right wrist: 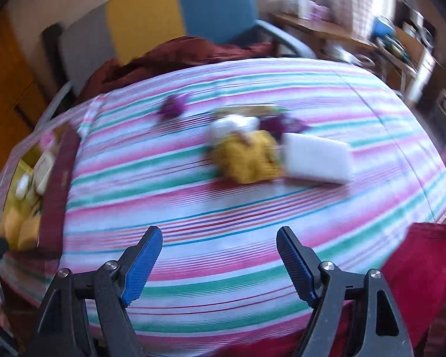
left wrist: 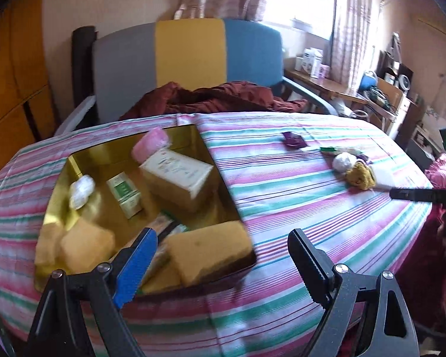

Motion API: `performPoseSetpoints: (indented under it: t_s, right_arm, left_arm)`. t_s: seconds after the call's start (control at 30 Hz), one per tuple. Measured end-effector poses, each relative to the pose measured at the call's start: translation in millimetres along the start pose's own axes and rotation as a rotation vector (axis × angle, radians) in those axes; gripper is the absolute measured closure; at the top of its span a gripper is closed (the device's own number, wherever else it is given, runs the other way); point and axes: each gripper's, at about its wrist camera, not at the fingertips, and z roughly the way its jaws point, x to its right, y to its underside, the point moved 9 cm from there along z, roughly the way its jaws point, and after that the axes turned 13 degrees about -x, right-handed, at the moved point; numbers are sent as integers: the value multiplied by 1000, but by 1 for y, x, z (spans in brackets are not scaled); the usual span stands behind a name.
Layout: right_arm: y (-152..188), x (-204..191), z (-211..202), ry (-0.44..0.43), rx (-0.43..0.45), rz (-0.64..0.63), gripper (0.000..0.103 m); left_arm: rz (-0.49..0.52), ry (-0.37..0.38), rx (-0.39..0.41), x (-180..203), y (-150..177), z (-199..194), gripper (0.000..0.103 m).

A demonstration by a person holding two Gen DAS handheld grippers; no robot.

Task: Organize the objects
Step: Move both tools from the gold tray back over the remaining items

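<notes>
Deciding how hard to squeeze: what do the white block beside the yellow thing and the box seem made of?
White block: likely soft foam, matte, no print or gloss. Yellow thing: apparently knitted or fuzzy fabric, though blurred. Box: shiny gold inner walls mirror the contents, suggesting metal or foil-lined card.

Striped cloth [left wrist: 282,196] covering tabletop, looking soft and matt. Gold box [left wrist: 74,160] at left of frame shining glossy, mirror-like inside. Yellow sponges [left wrist: 211,247] at lower left looking porous, matt. White block [right wrist: 318,157] right of centre looking foamy, smooth. Yellow knitted piece [right wrist: 249,157] looking woolly. Fingers [right wrist: 141,263] showing ribbed blue pads.
</notes>
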Motion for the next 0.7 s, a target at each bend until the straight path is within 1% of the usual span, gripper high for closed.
performPoseSetpoints:
  t_s: [0.17, 0.33, 0.53, 0.7]
  right_arm:
    - [-18, 33, -11, 76, -4, -3, 22]
    - [-32, 61, -5, 140, -72, -57, 22]
    - [-52, 90, 10, 183, -137, -124, 22]
    - [-80, 98, 24, 182, -138, -131, 22]
  left_arm:
    - [65, 38, -7, 30, -17, 7, 13]
    - [114, 76, -43, 58, -28, 22, 13]
    - [140, 120, -96, 86, -35, 43, 14]
    - [144, 141, -127, 106, -44, 58, 15]
